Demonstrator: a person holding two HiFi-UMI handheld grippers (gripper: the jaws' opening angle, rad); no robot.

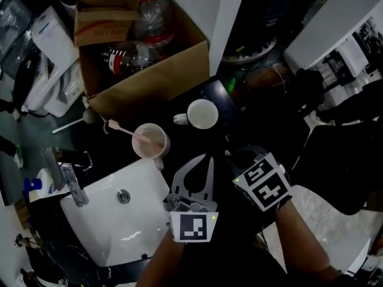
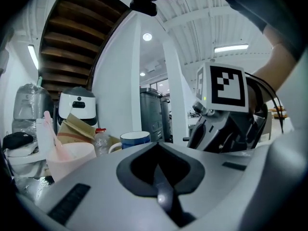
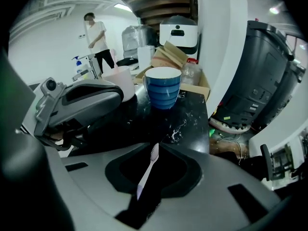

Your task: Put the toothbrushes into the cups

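at the left, just above the sink (image 1: 114,220), we see the pink cup (image 1: 151,142) with a pink toothbrush (image 1: 125,130) leaning in it, so we judge that half done. next comes the left gripper (image 2: 158,158), clenched with nothing between its jaws, hovering near the pink cup. further right the blue striped cup (image 3: 162,86) stands on the black counter, and from the head view it looks empty. at the far right the right gripper (image 3: 151,162) is clamped on a pale toothbrush (image 3: 147,171), bristle end pointing toward the blue striped cup but well short of it. we reckon what is left is carrying this toothbrush over and dropping it in.
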